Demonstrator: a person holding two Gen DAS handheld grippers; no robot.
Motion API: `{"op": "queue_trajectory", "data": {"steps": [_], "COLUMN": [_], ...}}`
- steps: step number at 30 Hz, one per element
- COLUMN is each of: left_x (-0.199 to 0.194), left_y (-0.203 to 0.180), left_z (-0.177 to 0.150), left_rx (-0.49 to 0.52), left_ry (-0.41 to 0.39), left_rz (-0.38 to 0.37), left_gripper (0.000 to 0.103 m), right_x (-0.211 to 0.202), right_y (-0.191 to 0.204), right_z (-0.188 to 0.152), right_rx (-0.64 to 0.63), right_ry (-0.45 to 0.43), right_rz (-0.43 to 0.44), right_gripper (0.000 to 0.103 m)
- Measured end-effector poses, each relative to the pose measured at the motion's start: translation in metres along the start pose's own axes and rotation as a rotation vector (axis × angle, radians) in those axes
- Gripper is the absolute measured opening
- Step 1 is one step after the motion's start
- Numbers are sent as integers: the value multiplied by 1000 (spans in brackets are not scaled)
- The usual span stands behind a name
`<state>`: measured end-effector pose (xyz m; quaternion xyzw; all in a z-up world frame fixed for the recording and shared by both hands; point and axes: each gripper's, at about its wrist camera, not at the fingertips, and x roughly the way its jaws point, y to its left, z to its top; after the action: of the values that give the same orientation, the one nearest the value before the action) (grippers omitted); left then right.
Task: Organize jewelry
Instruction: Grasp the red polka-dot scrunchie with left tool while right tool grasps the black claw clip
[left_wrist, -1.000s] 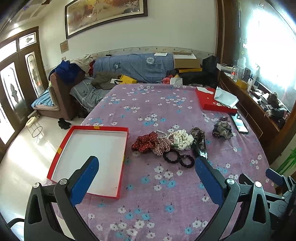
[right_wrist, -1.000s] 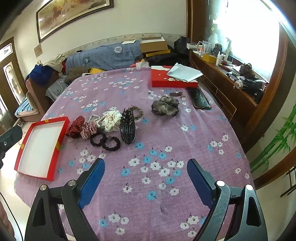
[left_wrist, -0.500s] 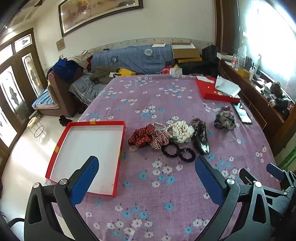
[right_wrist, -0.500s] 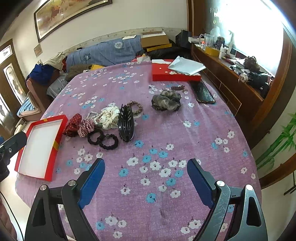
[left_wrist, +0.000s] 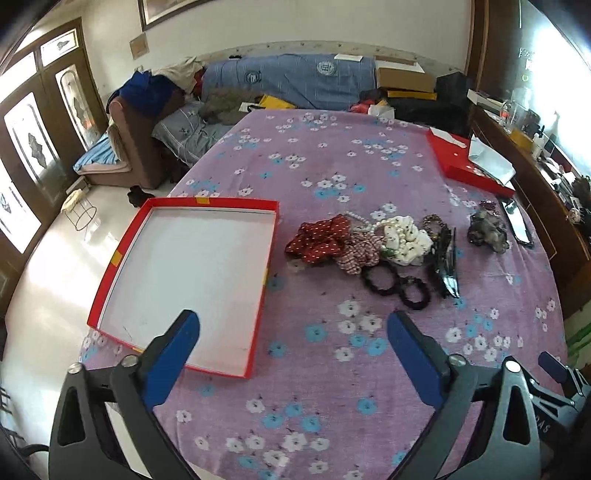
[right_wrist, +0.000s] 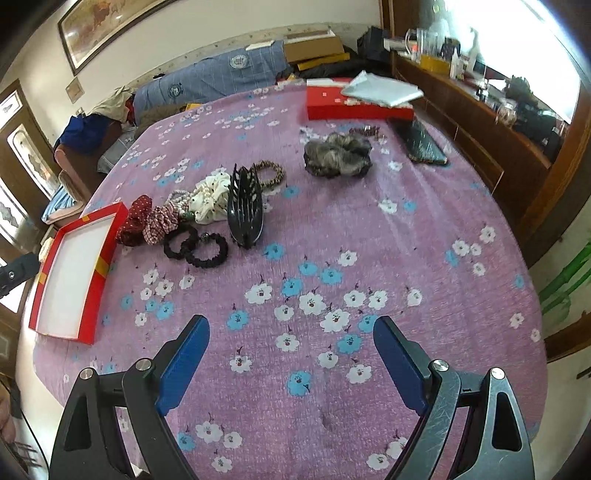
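A pile of hair accessories lies mid-table: a red dotted scrunchie (left_wrist: 320, 240) (right_wrist: 133, 220), a checked scrunchie (left_wrist: 360, 252), a white scrunchie with pearls (left_wrist: 403, 238) (right_wrist: 211, 195), two black hair ties (left_wrist: 395, 284) (right_wrist: 195, 246), a black claw clip (left_wrist: 446, 264) (right_wrist: 244, 206) and a beaded bracelet (right_wrist: 269, 172). A grey scrunchie (left_wrist: 487, 233) (right_wrist: 337, 154) lies apart to the right. An empty red tray (left_wrist: 140, 236) (right_wrist: 96, 258) sits left of the pile. My left gripper (left_wrist: 293, 332) is open above the tray's near corner. My right gripper (right_wrist: 291, 334) is open over bare cloth near the table's front.
The table has a purple flowered cloth (left_wrist: 332, 166). A red box lid (left_wrist: 465, 166) (right_wrist: 332, 107) with white paper and a black phone (left_wrist: 517, 225) (right_wrist: 423, 142) lie at the far right. A wooden sideboard (right_wrist: 480, 125) runs along the right; sofas stand behind.
Both grippers have moved forward toward the accessories, which now look nearer. The left view has shifted so the tray sits closer under the left fingers. Both stay open.
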<state>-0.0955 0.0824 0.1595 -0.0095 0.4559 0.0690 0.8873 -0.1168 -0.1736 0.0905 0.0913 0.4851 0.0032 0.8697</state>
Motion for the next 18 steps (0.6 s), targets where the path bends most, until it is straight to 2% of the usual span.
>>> {"op": "queue_trajectory", "data": {"steps": [1, 3, 5, 7, 9, 11, 15, 18], "left_x": [4, 19, 32, 50, 72, 91, 116, 137], "left_y": [2, 8, 10, 12, 11, 10, 6, 0], "left_z": [3, 10, 17, 25, 35, 44, 58, 69], "left_rx": [9, 21, 24, 34, 42, 44, 43, 78], "left_ry": [13, 51, 78, 101, 129, 156, 175, 178], "left_rz": [-12, -52, -73, -96, -113, -141, -198, -203], "left_gripper": [91, 75, 69, 69, 69, 69, 69, 69], "right_x": [5, 14, 24, 34, 44, 53, 68, 80], "right_y": [-1, 0, 3, 7, 13, 20, 35, 40], "right_z": [1, 5, 9, 14, 22, 31, 50, 63], "right_rx": [8, 13, 9, 3, -11, -29, -67, -68], "right_ry": [11, 22, 33, 47, 61, 69, 57, 56], "right_rz": [7, 19, 37, 61, 79, 97, 95, 91], "right_gripper": [93, 91, 86, 79, 68, 64, 63, 63]}}
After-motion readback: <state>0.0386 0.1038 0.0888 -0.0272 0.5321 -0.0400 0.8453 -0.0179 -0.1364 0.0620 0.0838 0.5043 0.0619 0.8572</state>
